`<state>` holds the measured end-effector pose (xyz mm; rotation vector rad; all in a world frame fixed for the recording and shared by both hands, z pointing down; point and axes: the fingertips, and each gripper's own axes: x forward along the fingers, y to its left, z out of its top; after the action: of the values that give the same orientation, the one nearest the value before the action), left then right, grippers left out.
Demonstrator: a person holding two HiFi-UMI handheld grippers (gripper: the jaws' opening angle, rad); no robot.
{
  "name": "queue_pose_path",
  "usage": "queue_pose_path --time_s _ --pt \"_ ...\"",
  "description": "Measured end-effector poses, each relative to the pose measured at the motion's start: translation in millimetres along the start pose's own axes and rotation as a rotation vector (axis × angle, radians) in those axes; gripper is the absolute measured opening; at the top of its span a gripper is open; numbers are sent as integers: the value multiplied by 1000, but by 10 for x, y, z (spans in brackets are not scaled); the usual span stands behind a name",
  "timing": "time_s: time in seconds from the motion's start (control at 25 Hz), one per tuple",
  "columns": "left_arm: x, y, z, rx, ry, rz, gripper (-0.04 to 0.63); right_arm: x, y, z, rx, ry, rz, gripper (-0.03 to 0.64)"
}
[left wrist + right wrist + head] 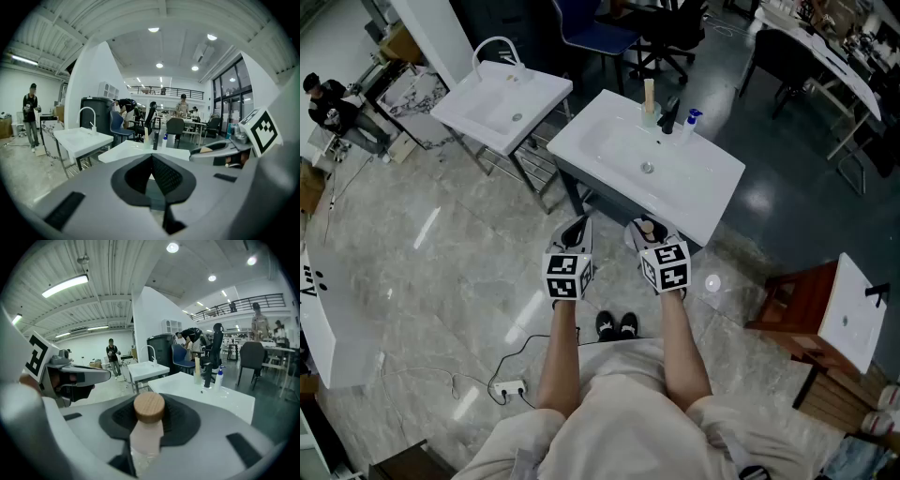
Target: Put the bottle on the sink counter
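Note:
A pale bottle with a round wooden cap stands upright between the jaws of my right gripper, which is shut on it. In the head view only the bottle's cap shows. My left gripper is level with the right one and beside it. Its jaws meet at the tip and hold nothing. Both grippers hang just short of the front edge of the white sink counter. At the counter's back are a black tap, a tall pale bottle and a blue-topped pump bottle.
A second white sink on a metal frame stands to the left. A wooden stand with a white basin is at the right. A power strip and cable lie on the marble floor. Chairs and desks stand behind; a person is far left.

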<state>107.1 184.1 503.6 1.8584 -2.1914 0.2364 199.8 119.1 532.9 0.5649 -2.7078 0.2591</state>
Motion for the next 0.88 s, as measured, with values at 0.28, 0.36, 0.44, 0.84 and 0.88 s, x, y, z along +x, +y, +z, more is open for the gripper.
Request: queue_pose_path --time_s 0.28,0.36,0.44,0.84,0.88 --pt "-6 -65 -54 -6 7 9 6 -40 -67 -18 -8 -1 1 109" --pt "-16 -67 -90 -12 15 19 6 -46 -84 -40 10 -1 11 109" --pt "-30 -42 -127 -18 23 35 6 -53 -96 -71 35 -2 30 109" --pt "-142 306 -270 -71 41 147 6 -6 -158 -205 24 23 57 109" --pt "-123 318 -269 -70 41 148 6 20 -178 -200 25 23 56 109"
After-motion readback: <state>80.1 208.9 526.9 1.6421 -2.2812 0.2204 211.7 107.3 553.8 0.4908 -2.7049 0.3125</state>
